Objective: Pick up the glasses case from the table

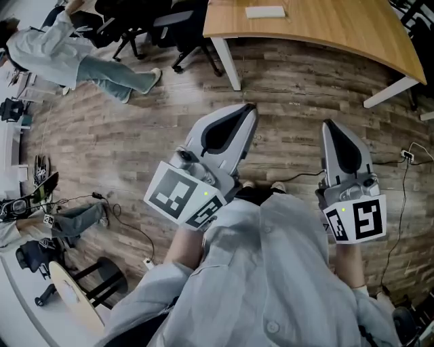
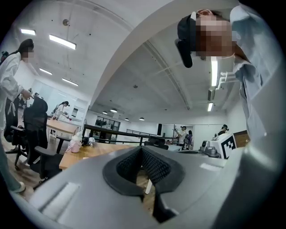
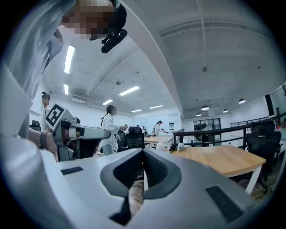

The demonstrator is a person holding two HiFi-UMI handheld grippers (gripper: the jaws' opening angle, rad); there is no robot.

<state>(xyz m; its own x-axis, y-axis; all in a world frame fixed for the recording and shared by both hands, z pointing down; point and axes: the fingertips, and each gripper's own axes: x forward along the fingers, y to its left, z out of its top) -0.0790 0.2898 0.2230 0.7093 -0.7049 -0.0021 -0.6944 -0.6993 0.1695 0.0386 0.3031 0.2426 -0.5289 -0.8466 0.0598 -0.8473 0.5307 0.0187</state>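
Resting on the wooden table point(image 1: 325, 30), the glasses case point(image 1: 265, 11) looks pale, flat.

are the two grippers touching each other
Apart. The head view shows the left gripper and the right gripper side by side, with a strip of floor plainly visible between them.
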